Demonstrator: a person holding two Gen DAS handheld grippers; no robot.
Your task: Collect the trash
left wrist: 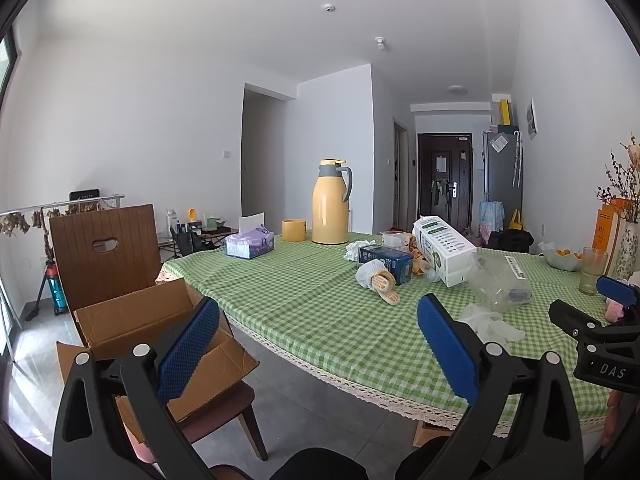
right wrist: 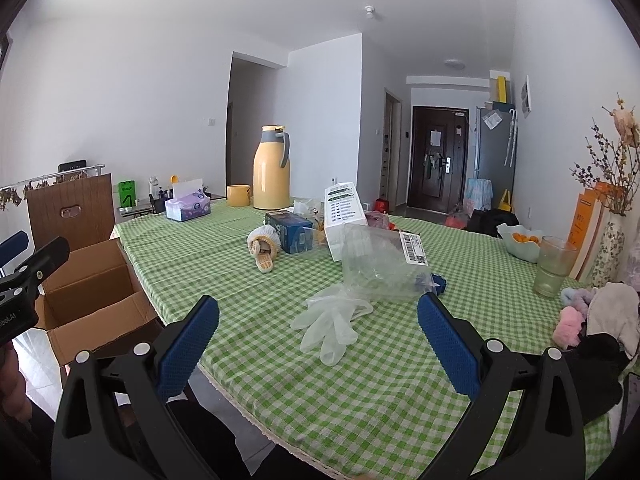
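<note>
Trash lies on the green checked table (left wrist: 312,304) (right wrist: 248,320): a clear disposable glove (right wrist: 332,324) (left wrist: 492,322), a crumpled clear plastic bag with a label (right wrist: 380,268) (left wrist: 500,280), a white carton (left wrist: 440,248) (right wrist: 342,216), a blue box (left wrist: 386,262) (right wrist: 290,232), a corn cob in white netting (left wrist: 380,280) (right wrist: 264,248). An open cardboard box (left wrist: 148,328) (right wrist: 88,292) sits on a chair to the left. My left gripper (left wrist: 318,340) is open and empty at the table's near left edge. My right gripper (right wrist: 318,340) is open and empty, just short of the glove.
A yellow thermos (left wrist: 330,204), yellow cup (left wrist: 294,230) and tissue box (left wrist: 250,242) stand at the table's far end. A glass (right wrist: 554,268), fruit bowl (right wrist: 520,244), flower vase (right wrist: 608,252) and soft cloths (right wrist: 600,320) are at the right. A brown chair back (left wrist: 104,252) rises behind the box.
</note>
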